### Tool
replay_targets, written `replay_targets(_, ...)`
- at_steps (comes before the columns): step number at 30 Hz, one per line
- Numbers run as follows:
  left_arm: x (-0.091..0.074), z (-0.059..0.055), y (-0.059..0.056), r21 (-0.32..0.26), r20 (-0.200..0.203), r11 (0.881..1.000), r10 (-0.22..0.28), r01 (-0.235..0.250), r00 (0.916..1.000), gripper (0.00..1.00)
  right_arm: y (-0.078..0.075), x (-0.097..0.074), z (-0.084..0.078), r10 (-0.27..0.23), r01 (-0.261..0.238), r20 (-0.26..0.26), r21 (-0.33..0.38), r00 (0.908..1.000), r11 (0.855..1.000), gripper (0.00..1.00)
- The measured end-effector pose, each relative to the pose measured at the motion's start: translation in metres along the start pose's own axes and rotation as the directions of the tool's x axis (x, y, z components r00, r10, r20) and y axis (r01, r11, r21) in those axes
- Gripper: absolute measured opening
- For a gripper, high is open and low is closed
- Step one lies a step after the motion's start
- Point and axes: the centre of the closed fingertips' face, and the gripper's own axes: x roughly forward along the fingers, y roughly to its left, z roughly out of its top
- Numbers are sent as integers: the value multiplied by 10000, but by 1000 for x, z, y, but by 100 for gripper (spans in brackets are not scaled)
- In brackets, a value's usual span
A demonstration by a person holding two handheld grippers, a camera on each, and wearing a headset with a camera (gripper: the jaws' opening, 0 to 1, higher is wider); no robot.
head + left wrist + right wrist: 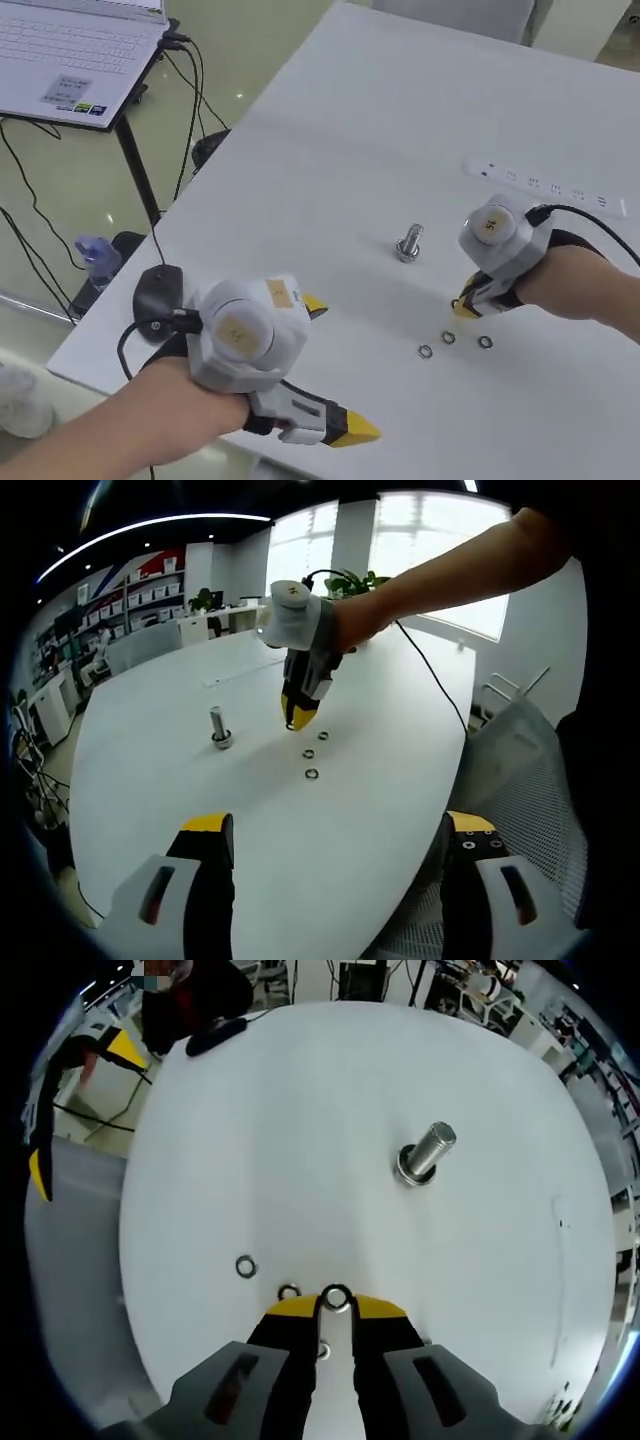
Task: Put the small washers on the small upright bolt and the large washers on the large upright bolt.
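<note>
The right gripper (337, 1306) pinches a washer (337, 1296) between its nearly closed yellow tips, with the upright bolt (428, 1152) standing apart. The left gripper (338, 825) has its jaws spread wide above the white table (350, 130).

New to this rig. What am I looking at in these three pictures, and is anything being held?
No robot: a person holds a two-jaw gripper in each hand. The head view comes from a headset camera looking down at a white table. The other two come from fisheye cameras on the grippers, looking along their yellow-tipped jaws. On the table stands one upright bolt, with three loose washers nearby and a power strip further back. The left gripper hangs open and empty at the near edge. The right gripper has its jaws nearly closed and seems to pinch one washer at the tips.
</note>
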Motion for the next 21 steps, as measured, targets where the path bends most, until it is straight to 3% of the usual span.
replay_targets(7, 0, 5, -1, -76, 160, 9999, -95, 96, 9998, 87, 0, -19, -10, -121, 118, 116, 216, 9999, 9997, 13)
replay_targets(11, -1, 2, 0, -136, -118, 9999, -60, 59, 9999, 89, 0, -26, -20, -183, 180, 88, 316, 9998, 9993, 13)
replay_targets(14, -1, 6, 0, 122, 72, 9999, -74, 73, 9999, 88, -6, -29, -27, -266, 262, 95, 385, 9996, 9989, 13)
replay_targets(21, -1, 4, 0, 222, -44, 9997, -94, 95, 9999, 88, -14, -37, -41, -494, 493, 8, 680, 9988, 9965, 13)
